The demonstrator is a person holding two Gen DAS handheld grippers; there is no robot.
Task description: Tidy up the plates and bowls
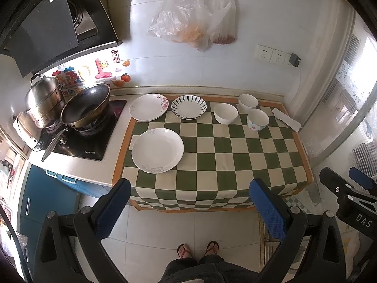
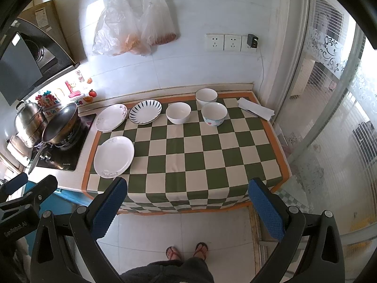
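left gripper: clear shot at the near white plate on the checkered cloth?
Probably yes. The left gripper is open and empty, off the counter's front edge. The near white plate lies alone on the checkered cloth, nothing on it or between.

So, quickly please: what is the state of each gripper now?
Left gripper: open, holding nothing, above the floor before the counter.
Right gripper: open, holding nothing.
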